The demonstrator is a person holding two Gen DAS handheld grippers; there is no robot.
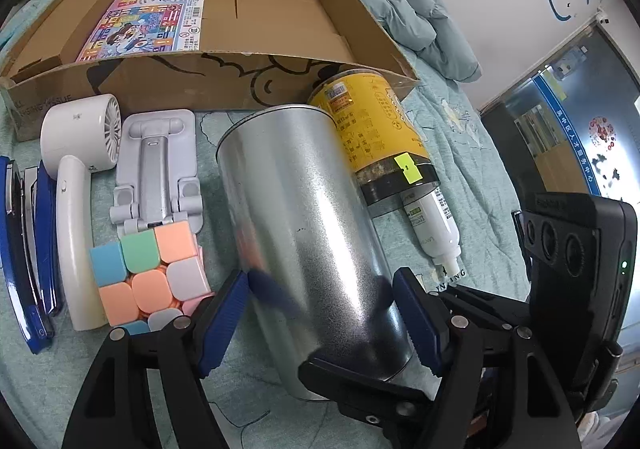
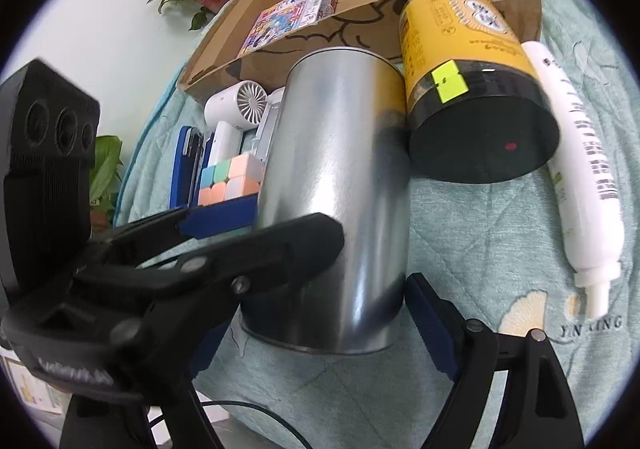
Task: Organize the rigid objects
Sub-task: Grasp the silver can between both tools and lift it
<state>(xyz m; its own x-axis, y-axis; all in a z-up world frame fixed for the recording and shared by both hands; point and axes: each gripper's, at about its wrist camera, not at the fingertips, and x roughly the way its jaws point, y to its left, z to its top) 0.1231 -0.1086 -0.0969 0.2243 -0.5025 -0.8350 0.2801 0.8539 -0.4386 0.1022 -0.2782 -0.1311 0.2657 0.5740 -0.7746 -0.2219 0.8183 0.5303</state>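
A silver metal can (image 1: 304, 233) lies on the teal bedspread; it also shows in the right wrist view (image 2: 336, 189). My left gripper (image 1: 320, 321) has its blue pads on both sides of the can's near end and is shut on it. My right gripper (image 2: 316, 325) reaches the same can from the right: one black finger lies across the can's near end in the left wrist view (image 1: 360, 381), the other blue pad stands just right of the can (image 2: 432, 325). Whether it clamps the can is unclear. An open cardboard box (image 1: 256, 85) behind holds a colourful booklet (image 1: 144, 25).
Left of the can lie a pastel puzzle cube (image 1: 148, 273), a grey folding stand (image 1: 156, 169), a white handheld fan (image 1: 80, 169) and a blue stapler (image 1: 28, 265). Right of it lie a yellow jar (image 1: 380, 137) and a white tube (image 1: 436, 229). A grey jacket (image 1: 412, 5) lies behind.
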